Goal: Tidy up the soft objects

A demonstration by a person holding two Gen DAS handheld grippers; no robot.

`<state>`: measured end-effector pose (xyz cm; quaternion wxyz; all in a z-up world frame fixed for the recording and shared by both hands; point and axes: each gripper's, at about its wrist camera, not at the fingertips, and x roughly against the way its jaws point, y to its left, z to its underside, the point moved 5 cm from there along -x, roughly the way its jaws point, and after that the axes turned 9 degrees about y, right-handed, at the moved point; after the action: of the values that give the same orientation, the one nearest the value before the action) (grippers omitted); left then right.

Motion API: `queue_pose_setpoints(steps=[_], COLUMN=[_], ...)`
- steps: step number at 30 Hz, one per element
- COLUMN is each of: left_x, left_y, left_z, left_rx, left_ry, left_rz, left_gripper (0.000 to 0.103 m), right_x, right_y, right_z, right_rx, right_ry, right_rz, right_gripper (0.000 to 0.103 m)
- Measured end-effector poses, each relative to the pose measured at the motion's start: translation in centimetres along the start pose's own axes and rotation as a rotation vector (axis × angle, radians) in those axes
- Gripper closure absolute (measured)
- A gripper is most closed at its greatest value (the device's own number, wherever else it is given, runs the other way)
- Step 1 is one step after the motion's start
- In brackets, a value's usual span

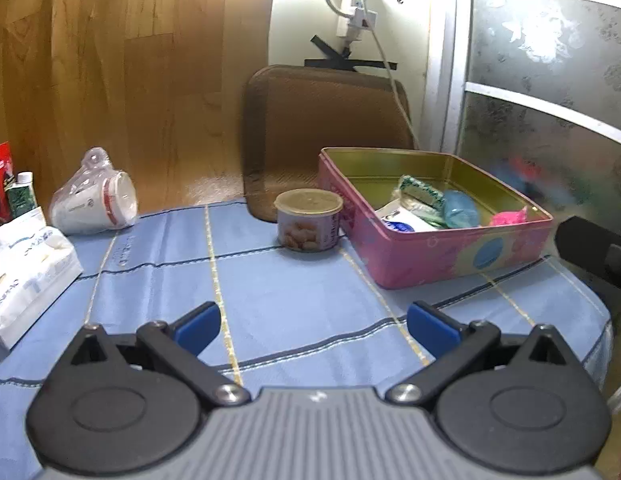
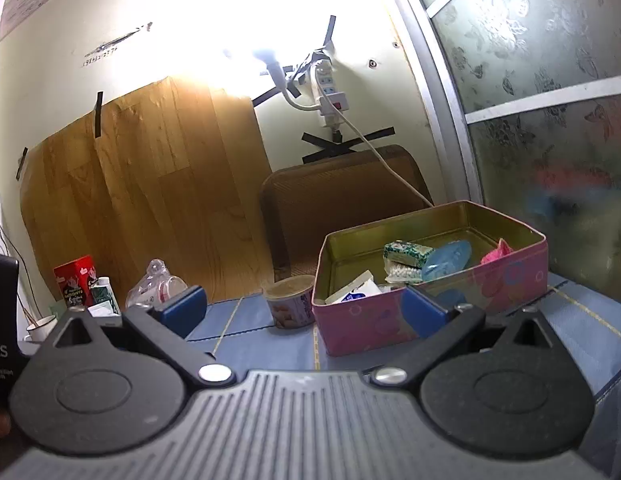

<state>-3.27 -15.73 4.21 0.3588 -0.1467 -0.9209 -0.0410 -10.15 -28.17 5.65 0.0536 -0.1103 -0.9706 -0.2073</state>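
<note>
Both claws are standing wide and holding nothing: the left gripper (image 1: 312, 324) is hovering over the bare blue cloth (image 1: 270, 280), and the right gripper (image 2: 304, 312) is pointing level at the near wall of the pink tin (image 2: 390, 320), nothing lying between its pads.

The soft things are sitting inside the tin at the far right of the table: a green sponge (image 2: 406, 254), a blue pouch (image 2: 450, 258), a pink scrap (image 2: 496, 256) and a white packet (image 2: 356, 292). A tissue pack (image 1: 26, 264) is lying at the near left, probably the next thing to fetch.

The risks, as I judge them: the can (image 1: 308, 220) is standing just left of the tin, so a low sweep may be knocking it over. The bagged cups (image 1: 96, 200) are lying on their side and could roll. The right gripper, so close to the tin, could shove it toward the table's right edge.
</note>
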Motion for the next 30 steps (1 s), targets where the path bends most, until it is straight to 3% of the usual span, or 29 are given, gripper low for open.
queue_pose_setpoints(steps=[4,9,14,30], left_x=[0.1,0.4,1.0,-0.6], left_y=[-0.4,-0.9,-1.8,-3.3], left_z=[-0.2,-0.4,-0.7,-0.2], left_rx=[-0.024,-0.032,-0.093,-0.119], left_ry=[-0.016,-0.027,-0.091,0.028], left_rz=[-0.051,-0.054,-0.171,-0.212], left_gripper=[0.000,0.000,0.000,0.000], right_x=[0.1,0.2,0.3,0.3], right_y=[-0.3,-0.7,-1.2,-2.3], right_z=[0.1,0.4,0.5,1.0], right_rx=[-0.013,-0.037,-0.062,-0.106], right_ry=[-0.004,-0.009,-0.021,-0.030], right_rz=[0.005,0.029,0.053,0.100], right_gripper=[0.000,0.000,0.000,0.000])
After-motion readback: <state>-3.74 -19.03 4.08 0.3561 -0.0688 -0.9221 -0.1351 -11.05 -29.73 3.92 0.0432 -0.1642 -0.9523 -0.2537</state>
